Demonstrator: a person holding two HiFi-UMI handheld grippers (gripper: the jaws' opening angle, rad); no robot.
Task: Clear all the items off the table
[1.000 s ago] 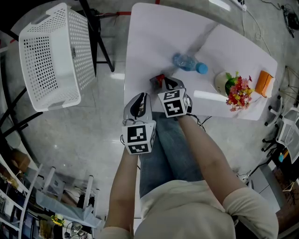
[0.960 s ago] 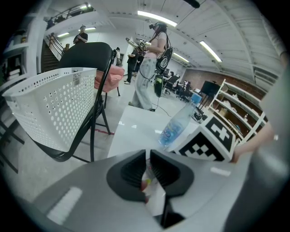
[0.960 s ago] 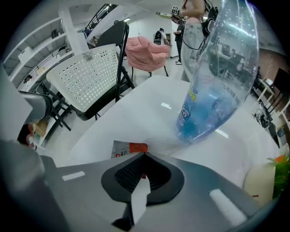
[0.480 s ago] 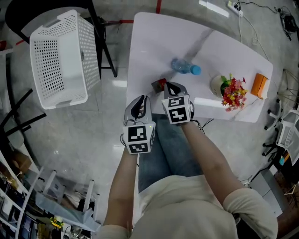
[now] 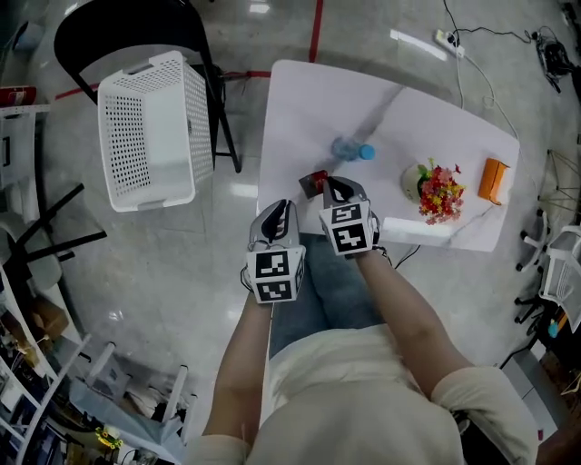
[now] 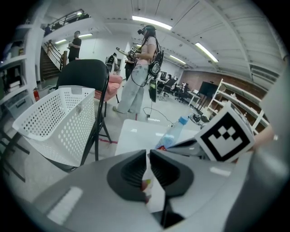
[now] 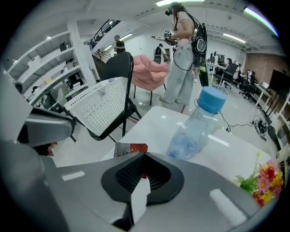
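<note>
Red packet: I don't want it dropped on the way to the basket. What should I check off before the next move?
1. Grip on the red packet: the right gripper is shut on its near edge. Ok.
2. Packet clear of the water bottle: they are apart. Ok.
3. White basket ready: it sits tilted on the black chair, beside the white table, with its opening in view. Ok.
4. Left gripper free: its jaws are together, with a small coloured speck at the gap. Cannot tell.
5. Table cleared: the bottle, the flowers and an orange box lie on it. Not ok.
</note>
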